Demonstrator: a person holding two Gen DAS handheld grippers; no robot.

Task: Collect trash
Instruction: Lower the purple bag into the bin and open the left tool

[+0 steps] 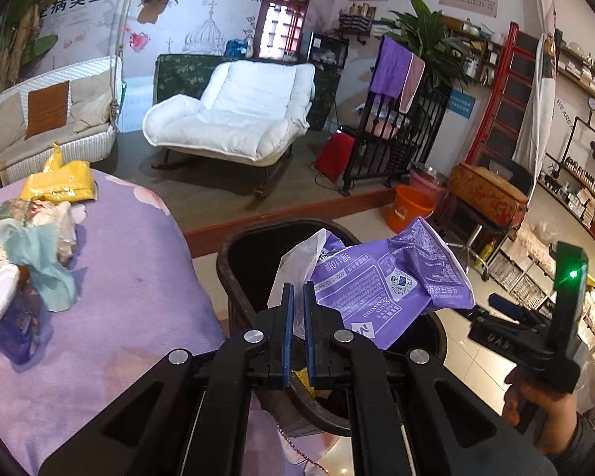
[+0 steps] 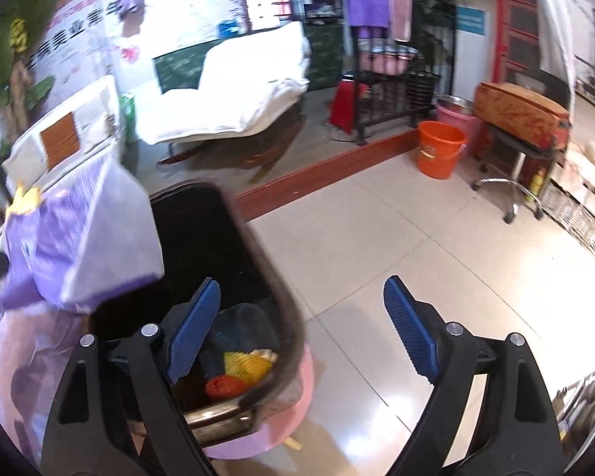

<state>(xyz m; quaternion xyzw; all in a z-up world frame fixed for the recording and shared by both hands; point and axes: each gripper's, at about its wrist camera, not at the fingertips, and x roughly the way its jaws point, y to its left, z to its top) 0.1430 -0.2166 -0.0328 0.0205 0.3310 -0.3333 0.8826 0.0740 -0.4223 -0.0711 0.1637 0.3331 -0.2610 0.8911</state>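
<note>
Left gripper (image 1: 298,293) pinches purple bag (image 1: 392,281) above bin (image 2: 258,238) (foam nets, probably) (image 2: 246,365).

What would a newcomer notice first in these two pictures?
First, the purple bag, pinched in the left claw right above the dark trash bin. Next, the right claw, open and empty beside the bin. More trash lies on the purple cover at the left, with a yellow wrapper.

Glossy purple plastic packet (image 1: 392,277), dark bin (image 1: 250,254) with metal rim, glossy floor tiles (image 2: 377,238).
</note>
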